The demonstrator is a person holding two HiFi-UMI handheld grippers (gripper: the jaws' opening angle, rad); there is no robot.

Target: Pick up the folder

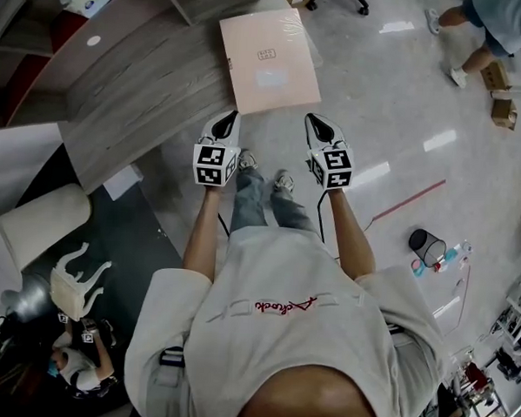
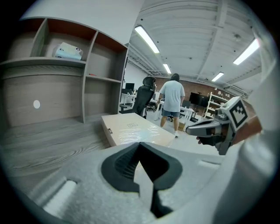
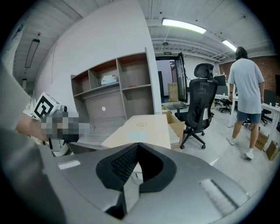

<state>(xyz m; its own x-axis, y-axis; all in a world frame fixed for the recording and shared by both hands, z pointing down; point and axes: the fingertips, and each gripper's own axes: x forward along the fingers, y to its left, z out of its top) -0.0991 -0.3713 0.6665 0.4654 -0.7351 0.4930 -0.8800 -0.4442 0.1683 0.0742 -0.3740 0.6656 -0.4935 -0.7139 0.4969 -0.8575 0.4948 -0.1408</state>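
One folder [image 1: 268, 60], pale pink with a small label too small to read, is lying flat at the end of the one wooden counter [image 1: 136, 83]. Its right side is reaching the counter's edge, though whether it is overhanging there is hard to tell. Two grippers are hovering just short of its near edge, touching nothing. The left gripper [image 1: 230, 116] is showing its jaws pressed together with nothing between them, and the right gripper [image 1: 316, 119] is likewise sitting closed and empty. In both gripper views the jaws are covering the folder's near edge, and a mosaic patch is hiding part of the left gripper in the right gripper view. One shelf unit [image 2: 87, 65] is rising from the counter's back edge, with one pale object [image 2: 68, 51] lying in an upper compartment, too indistinct to name. One black office chair [image 3: 199, 105] is standing on the floor beyond the counter, and one standing person [image 3: 247, 87] is facing away, cut off at the head view's top edge. One mesh wastebasket [image 1: 427, 247] is sitting well apart on the floor.
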